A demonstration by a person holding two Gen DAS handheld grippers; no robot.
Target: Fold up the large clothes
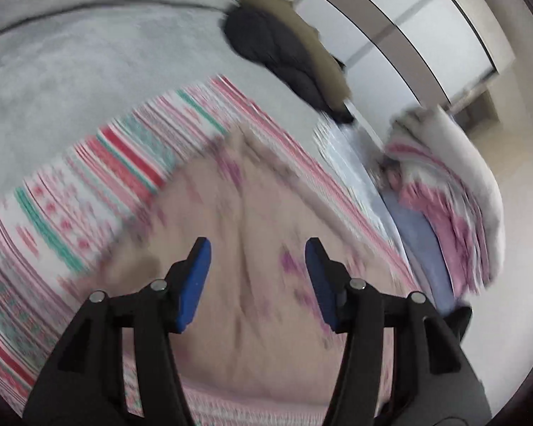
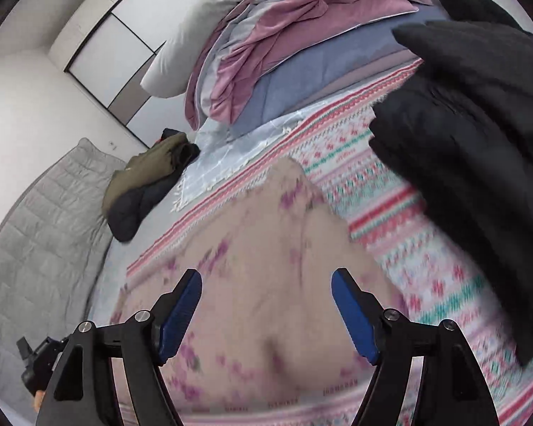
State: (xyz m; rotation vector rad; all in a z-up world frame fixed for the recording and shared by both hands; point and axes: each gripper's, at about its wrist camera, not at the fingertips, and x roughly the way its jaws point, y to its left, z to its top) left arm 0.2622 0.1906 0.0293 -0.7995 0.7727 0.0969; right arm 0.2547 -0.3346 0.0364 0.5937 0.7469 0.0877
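The beige flowered garment (image 2: 266, 248) lay bunched at the lower centre of both views on the striped blanket (image 2: 408, 284) covering the bed, apparently folded at least once. The left tool (image 1: 257, 280) and right tool (image 2: 266, 310) both stood open and empty above it. A black coat (image 2: 479, 142) at the right edge and an olive jacket (image 2: 149, 177) at left seemed still unfolded.

1. Soft, even daylight-like brightness in both views; no hard shadows or glare.
2. Motion blur smears the striped blanket (image 1: 89, 184) and beige garment (image 2: 266, 248).
3. Fisheye bending, dark vignette corners.
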